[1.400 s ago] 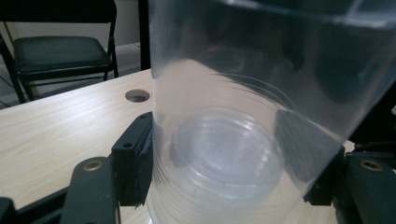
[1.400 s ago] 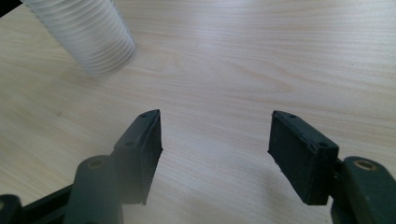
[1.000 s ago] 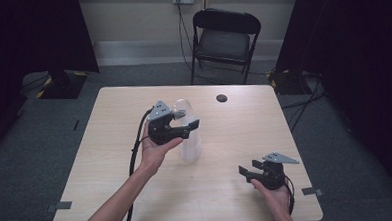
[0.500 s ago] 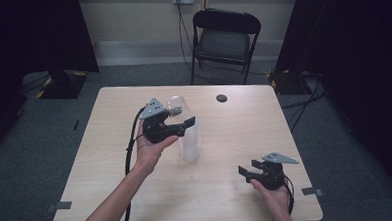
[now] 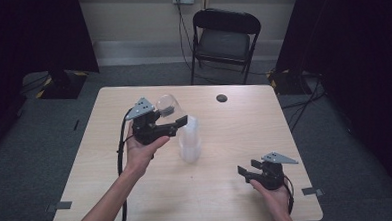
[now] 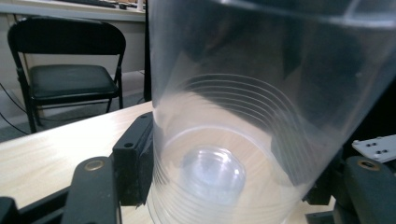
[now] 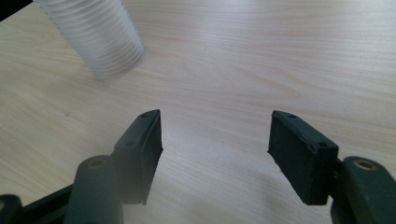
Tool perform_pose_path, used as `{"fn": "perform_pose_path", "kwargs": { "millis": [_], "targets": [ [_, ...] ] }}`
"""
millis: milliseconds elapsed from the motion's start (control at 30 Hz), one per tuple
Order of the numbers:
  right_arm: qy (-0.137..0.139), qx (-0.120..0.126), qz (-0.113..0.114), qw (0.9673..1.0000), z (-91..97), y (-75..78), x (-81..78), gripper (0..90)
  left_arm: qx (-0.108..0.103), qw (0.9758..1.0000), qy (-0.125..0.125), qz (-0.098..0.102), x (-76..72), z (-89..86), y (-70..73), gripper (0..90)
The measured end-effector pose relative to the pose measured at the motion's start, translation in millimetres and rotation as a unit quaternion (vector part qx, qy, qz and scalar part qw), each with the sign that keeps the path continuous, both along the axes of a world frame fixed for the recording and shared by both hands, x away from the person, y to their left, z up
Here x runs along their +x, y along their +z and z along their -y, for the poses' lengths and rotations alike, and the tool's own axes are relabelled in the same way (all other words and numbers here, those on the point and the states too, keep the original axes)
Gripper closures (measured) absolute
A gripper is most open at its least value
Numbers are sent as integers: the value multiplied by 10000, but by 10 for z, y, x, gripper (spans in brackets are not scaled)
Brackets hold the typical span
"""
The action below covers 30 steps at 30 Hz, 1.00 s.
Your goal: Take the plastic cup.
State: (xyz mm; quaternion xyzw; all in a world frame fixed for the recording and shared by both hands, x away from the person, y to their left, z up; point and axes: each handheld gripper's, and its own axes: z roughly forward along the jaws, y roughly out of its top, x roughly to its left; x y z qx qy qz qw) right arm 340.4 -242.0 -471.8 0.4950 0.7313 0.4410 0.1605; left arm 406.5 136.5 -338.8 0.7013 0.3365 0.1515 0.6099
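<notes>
**A:** ok so what's going on at the table right now?

**B:** Left gripper (image 5: 177, 125) sits a bit left of centre in the high view, up off the wooden table (image 5: 111, 159). It's pinching a clear plastic cup (image 5: 167, 104). In the left gripper view the cup (image 6: 261, 116) takes up most of the frame, one black pad pressed flat against its ribbed wall at lower left.

**A:** and that pale thing in the middle?

**B:** Stack of clear cups (image 5: 190, 141), standing upright near the centre of the high view, just right of the left gripper. The held cup is above and left of it. Can't tell if they touch.

**A:** right hand?

**B:** Right gripper (image 5: 246, 169) is at lower right of the high view, low over the table, well apart from the stack. Its jaws are spread wide, nothing between them. The right gripper view shows the stack (image 7: 100, 37) at upper left.

**A:** anything else?

**B:** Small dark round thing (image 5: 221, 98) near the table's far edge, and a black folding chair (image 5: 224, 39) behind.
</notes>
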Motion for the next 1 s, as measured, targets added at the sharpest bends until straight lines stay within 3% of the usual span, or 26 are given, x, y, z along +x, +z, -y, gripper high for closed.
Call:
{"fn": "perform_pose_path", "kwargs": {
  "millis": [267,333,600,667,867,1000],
  "targets": [
    [78,-68,136,9999,-80,30,-19,349,122,9997,80,-184,-77,-171,13,346],
    [96,-58,121,9999,-108,37,-22,346,303,9991,-21,-301,-105,-202,18,341],
    [108,-123,209,9996,-163,51,-42,344,344,9981,-148,-489,-233,-240,-32,340],
    [130,-131,231,9996,-181,54,-50,347,304,9980,-143,-528,-257,-252,-50,337],
    [217,-113,305,9992,-237,71,-79,362,-92,9967,-214,-779,-343,-313,-142,332],
    [224,-48,343,9991,-250,70,-88,374,-97,9947,-356,-959,-371,-295,-234,342]
  ]
}}
